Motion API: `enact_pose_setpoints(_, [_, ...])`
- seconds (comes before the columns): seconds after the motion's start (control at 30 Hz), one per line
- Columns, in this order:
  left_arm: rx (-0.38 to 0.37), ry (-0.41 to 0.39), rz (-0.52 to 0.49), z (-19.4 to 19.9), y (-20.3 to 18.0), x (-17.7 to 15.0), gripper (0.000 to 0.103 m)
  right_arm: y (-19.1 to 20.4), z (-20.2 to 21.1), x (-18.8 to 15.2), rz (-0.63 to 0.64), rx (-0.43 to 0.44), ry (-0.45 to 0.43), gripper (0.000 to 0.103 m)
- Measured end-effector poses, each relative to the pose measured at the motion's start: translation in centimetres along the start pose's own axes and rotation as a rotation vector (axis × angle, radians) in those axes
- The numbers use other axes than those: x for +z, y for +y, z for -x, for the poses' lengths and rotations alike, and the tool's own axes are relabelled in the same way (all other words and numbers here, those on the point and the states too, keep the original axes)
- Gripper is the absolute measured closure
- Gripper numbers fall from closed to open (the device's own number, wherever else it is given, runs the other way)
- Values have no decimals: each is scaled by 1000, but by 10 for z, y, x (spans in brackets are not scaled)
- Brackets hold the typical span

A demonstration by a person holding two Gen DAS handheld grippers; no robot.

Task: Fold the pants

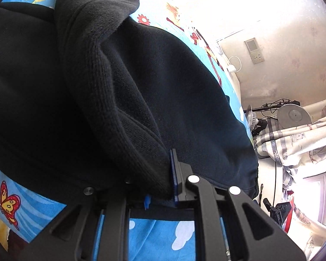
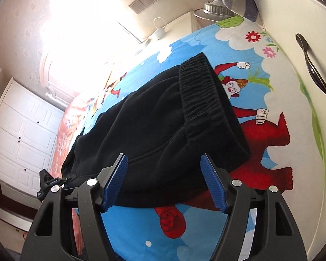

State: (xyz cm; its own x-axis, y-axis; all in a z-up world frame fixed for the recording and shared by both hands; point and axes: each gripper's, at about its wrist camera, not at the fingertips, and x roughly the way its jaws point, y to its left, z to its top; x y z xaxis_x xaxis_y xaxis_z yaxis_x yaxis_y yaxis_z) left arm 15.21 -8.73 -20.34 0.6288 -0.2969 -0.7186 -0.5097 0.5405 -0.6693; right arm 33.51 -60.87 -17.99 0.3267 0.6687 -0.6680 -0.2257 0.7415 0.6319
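Black pants on cartoon-print bed

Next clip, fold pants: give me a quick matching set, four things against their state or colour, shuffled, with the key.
1. left tool
2. right tool
3. pants
4. bedsheet

a. black fleece, elastic waistband
b. open, nothing between its pads
c. blue, with cartoon prints
d. shut on a fold of fabric

Pairs: 1-d, 2-b, 3-a, 4-c
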Motion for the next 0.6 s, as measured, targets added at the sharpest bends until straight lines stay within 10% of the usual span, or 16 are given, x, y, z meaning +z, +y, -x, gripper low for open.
enact_pose_setpoints(0.23, [-10,11,26,6,26,6,87,-28,-16,12,-130,-80,0,43])
enact_pose_setpoints(0.3, [-20,12,36,8,30,8,89,-32,-14,11,-167,-130,-25,77])
enact_pose_setpoints(0.37, [-32,12,36,11,32,8,90,-34,-11,10,-179,-119,-42,84])
enact_pose_setpoints(0.6, [-70,-20,-1,38,23,8,91,-8,23,1,-125,-118,-123,89])
